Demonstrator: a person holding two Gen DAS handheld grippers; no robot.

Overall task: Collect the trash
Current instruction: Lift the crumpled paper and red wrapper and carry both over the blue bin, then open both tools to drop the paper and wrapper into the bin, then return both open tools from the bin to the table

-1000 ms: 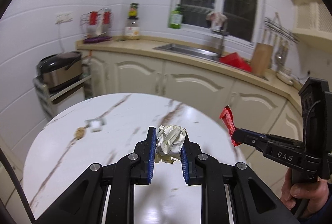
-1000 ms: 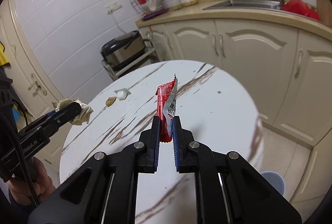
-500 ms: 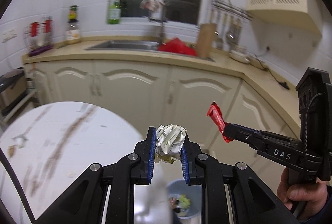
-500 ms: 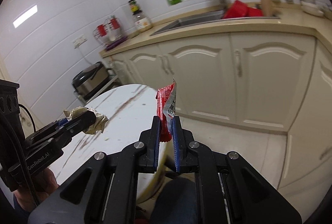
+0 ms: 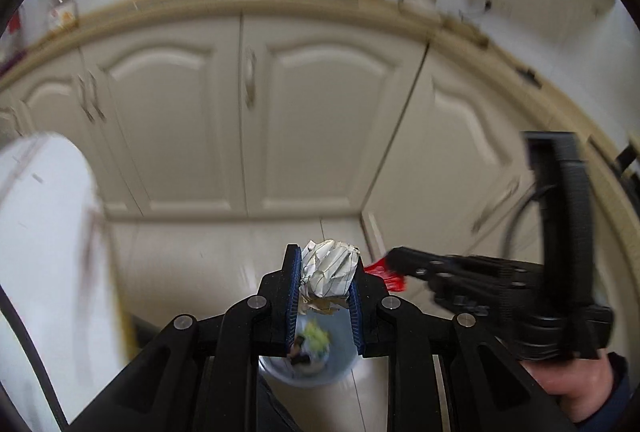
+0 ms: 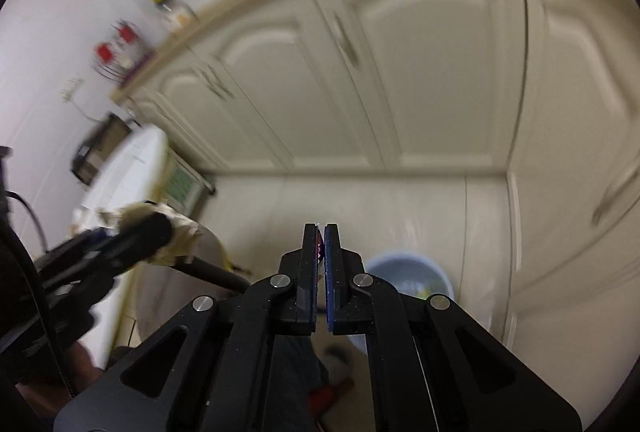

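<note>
- Crumpled paper ball, white with dark creases, sits pinched between the pads of the left gripper.
- Red wrapper is clamped edge-on in the nearly closed right gripper, just beside the ball.
- Blue bin stands on pale floor below both fingertips, clear of the cabinet doors beyond; the white table edge lies left.
- Right wrist view shows only a red sliver of wrapper; left wrist view shows its crumpled end.
</note>
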